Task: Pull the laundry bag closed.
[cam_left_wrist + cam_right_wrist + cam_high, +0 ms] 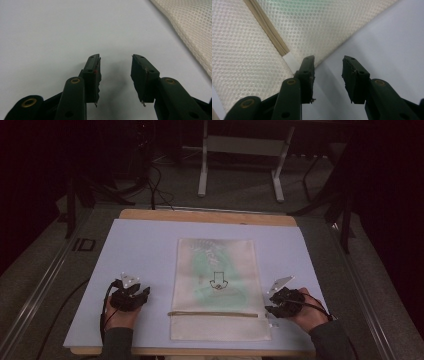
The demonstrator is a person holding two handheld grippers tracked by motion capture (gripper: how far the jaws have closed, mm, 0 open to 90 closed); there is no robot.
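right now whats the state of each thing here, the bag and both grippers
mesh bag: lying flat on the mat, zipper looks closed, something green inside
left gripper: open, nothing between the jaws, over bare mat left of the bag
right gripper: open, nothing between the jaws, at the bag's right edge near the zipper end
mat: flat on the wooden table

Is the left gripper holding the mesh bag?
No. In the left gripper view the left gripper is open over the bare blue mat, with the mesh bag off to the side.
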